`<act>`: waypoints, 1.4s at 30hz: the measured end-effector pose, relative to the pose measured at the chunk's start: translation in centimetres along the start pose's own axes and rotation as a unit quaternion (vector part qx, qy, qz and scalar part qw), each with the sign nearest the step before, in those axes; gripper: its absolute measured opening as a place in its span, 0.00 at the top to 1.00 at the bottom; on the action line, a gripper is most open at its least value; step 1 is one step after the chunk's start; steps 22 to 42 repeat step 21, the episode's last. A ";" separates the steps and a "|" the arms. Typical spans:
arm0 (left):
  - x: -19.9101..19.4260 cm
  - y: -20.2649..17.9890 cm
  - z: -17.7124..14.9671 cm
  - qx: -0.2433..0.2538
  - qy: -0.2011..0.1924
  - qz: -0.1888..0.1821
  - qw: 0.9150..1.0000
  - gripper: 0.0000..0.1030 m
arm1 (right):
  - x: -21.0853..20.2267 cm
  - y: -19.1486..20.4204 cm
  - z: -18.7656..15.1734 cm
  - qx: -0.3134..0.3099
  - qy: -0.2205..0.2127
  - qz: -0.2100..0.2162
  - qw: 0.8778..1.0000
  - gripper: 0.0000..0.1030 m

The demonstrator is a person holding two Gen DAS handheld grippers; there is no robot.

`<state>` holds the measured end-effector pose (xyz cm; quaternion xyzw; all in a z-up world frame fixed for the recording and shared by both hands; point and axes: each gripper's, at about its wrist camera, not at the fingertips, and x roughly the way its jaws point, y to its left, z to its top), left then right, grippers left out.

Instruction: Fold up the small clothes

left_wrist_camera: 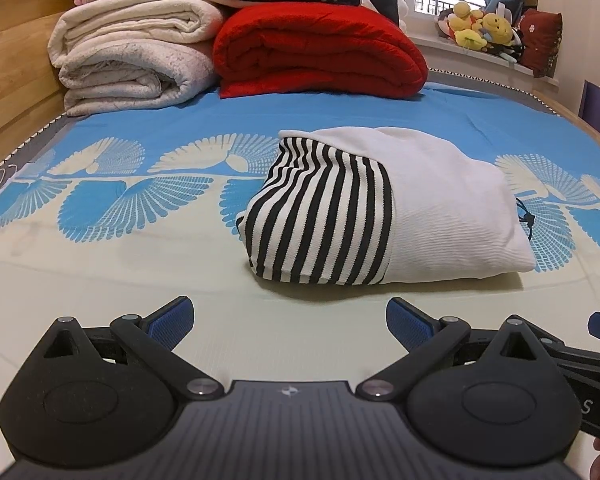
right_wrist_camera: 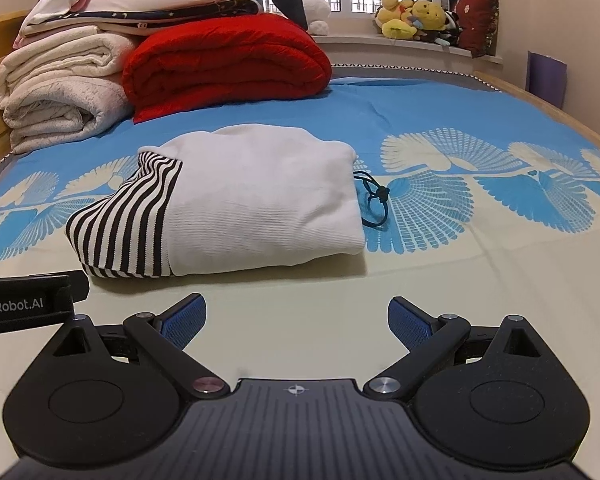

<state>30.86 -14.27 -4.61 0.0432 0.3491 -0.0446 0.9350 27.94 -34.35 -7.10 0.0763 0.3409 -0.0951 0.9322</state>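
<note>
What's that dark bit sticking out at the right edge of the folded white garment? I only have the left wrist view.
Observer: The right wrist view shows it whole. It is a dark cord, looped and knotted, trailing from the right edge of the folded garment onto the bedsheet.
Operator: Is the right gripper open? I only see a sliver of it.
Observer: Yes. The right gripper has its jaws spread wide with nothing between them, and it sits short of the garment's near edge.
</note>
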 end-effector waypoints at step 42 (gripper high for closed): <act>-0.2 -0.6 -0.3 0.026 -0.011 0.016 0.999 0.01 | 0.0 0.2 -0.2 -0.002 0.006 0.008 1.000 0.05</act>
